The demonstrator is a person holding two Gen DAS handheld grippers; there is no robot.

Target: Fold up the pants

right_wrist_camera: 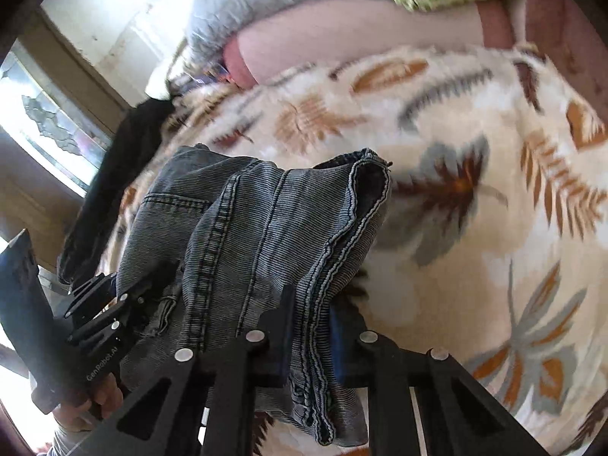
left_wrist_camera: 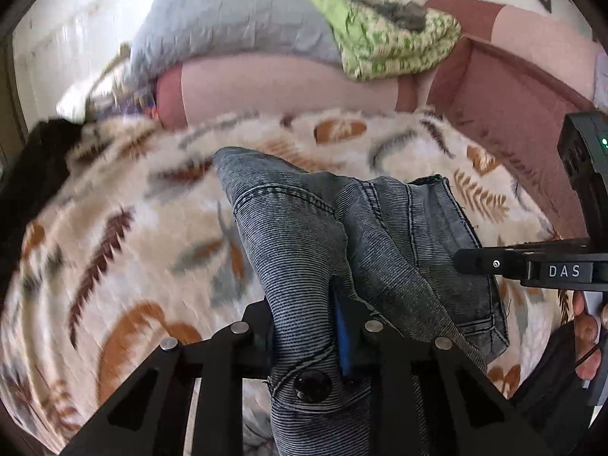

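Grey-blue denim pants [left_wrist_camera: 304,235] hang bunched above a cream blanket with a leaf print [left_wrist_camera: 114,228]. My left gripper [left_wrist_camera: 307,326] is shut on the waistband, close to its dark button [left_wrist_camera: 312,385]. In the right wrist view the pants [right_wrist_camera: 266,228] drape over my right gripper [right_wrist_camera: 311,338], which is shut on a thick seamed edge of the denim. A hem opening [right_wrist_camera: 370,182] of the pants gapes toward the far side. The right gripper [left_wrist_camera: 532,266] juts in at the right edge of the left wrist view, held by a hand [left_wrist_camera: 587,334]. The left gripper [right_wrist_camera: 110,315] and its hand [right_wrist_camera: 102,399] show at lower left in the right wrist view.
The leaf-print blanket [right_wrist_camera: 475,228] covers a bed or sofa. Behind it lie a pink bolster [left_wrist_camera: 285,83], a grey pillow [left_wrist_camera: 228,22] and a green patterned quilt [left_wrist_camera: 391,38]. A dark garment [right_wrist_camera: 121,159] lies at the blanket's left edge, by a window [right_wrist_camera: 45,121].
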